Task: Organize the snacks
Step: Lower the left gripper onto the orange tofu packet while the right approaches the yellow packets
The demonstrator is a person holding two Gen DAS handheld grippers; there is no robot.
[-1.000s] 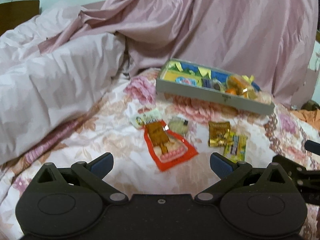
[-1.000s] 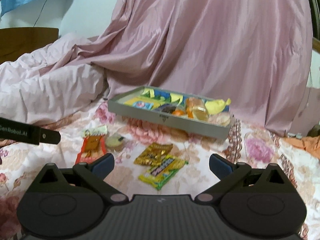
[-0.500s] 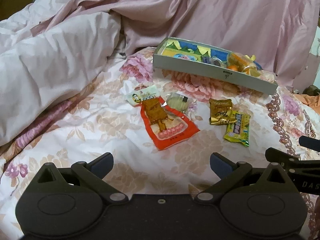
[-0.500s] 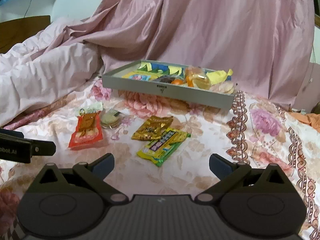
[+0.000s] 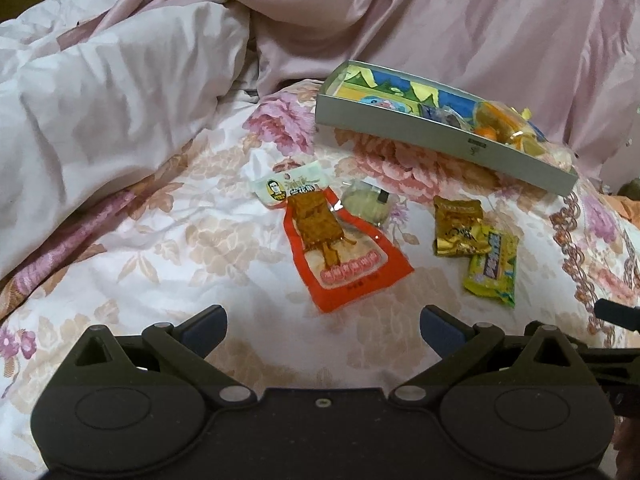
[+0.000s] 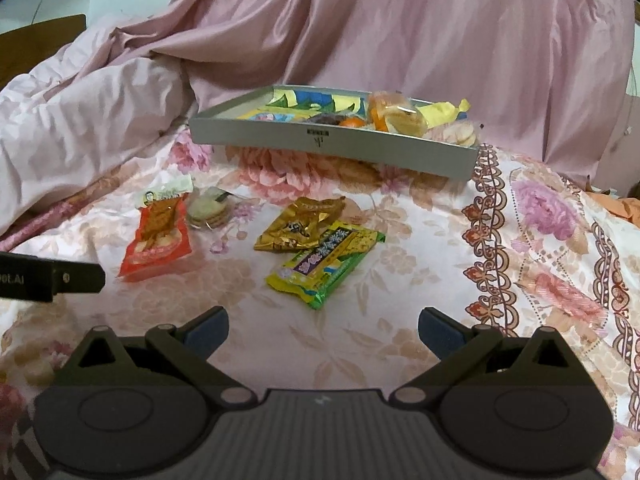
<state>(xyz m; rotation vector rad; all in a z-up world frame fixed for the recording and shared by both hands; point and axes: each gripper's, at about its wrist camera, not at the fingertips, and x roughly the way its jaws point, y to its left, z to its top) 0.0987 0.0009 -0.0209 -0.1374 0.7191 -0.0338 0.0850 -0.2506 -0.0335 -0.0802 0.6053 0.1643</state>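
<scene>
1. The left tongs (image 5: 323, 322) hang over the bed with fingers spread wide apart, holding nothing.
2. The right tongs (image 6: 322, 325) are likewise spread wide and empty.
3. Just ahead of the left tongs lies a red snack packet (image 5: 340, 246) flat on the floral bedsheet (image 5: 200, 248).
4. A small round pale snack (image 5: 366, 204) sits touching the red packet's upper right edge.
5. Ahead of the right tongs, a yellow-green wrapper (image 6: 326, 262) overlaps a gold packet (image 6: 300, 224).
6. Farther back rests a grey tray (image 6: 332, 142), with more snacks piled at its right end.
7. A pink quilt (image 5: 112, 96) bunches on the left, and pink cloth (image 6: 440, 28) drapes behind the tray.
</scene>
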